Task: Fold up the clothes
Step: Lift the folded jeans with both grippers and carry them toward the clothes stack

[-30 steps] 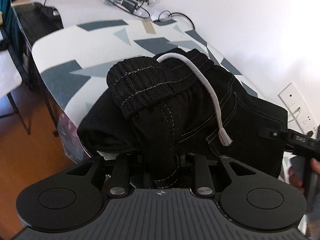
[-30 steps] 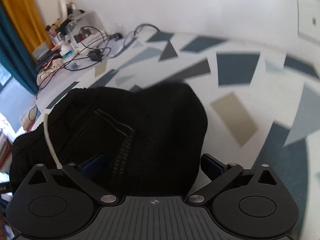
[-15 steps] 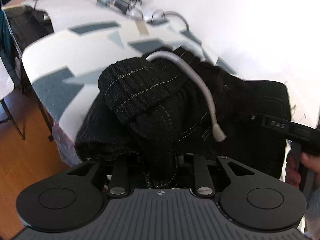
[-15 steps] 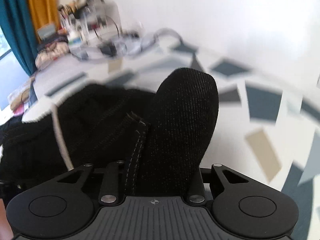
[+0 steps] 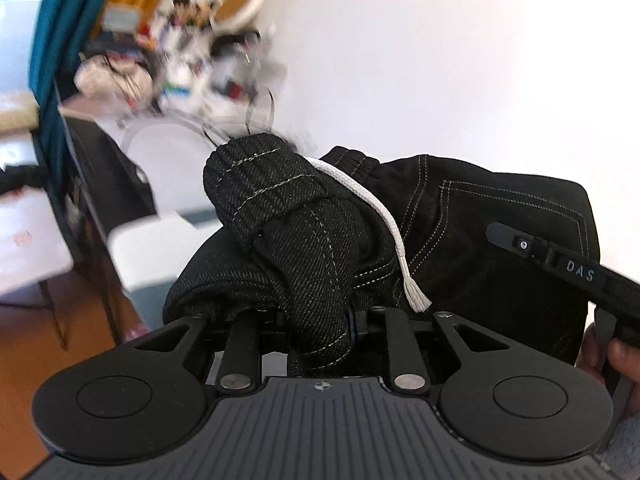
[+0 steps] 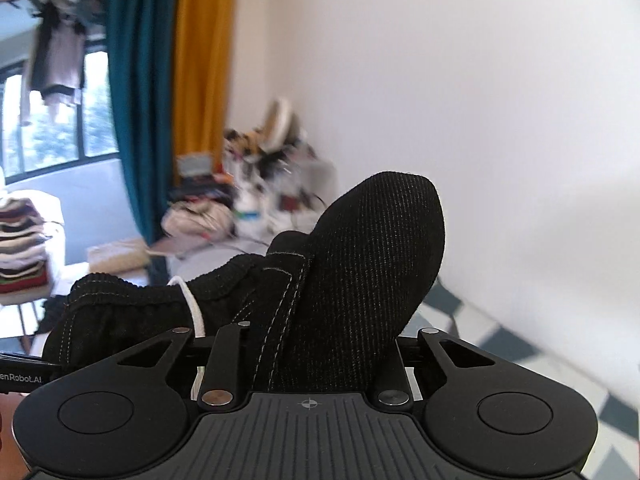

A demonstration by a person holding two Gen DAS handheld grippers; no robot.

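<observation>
Black denim shorts (image 5: 460, 232) with pale stitching hang in the air between both grippers. A white drawstring (image 5: 384, 220) trails over the waistband, its frayed end loose. My left gripper (image 5: 320, 320) is shut on a bunched fold of the waistband, which bulges up over the fingers. In the right wrist view the same black shorts (image 6: 372, 264) rise in a rounded hump, and my right gripper (image 6: 320, 344) is shut on that fabric. The right gripper's black body (image 5: 560, 268) shows at the right edge of the left view, held by a hand (image 5: 612, 360).
The patterned table (image 6: 500, 344) with grey shapes lies low at the right. A cluttered desk end (image 5: 192, 60) stands against the white wall, teal and yellow curtains (image 6: 160, 100) beside a window. A stack of folded clothes (image 6: 24, 248) sits at the left.
Both grippers have risen with the shorts, lifting them off the patterned table; the views now face the wall and window. The right gripper closed on the fabric during the last second.
</observation>
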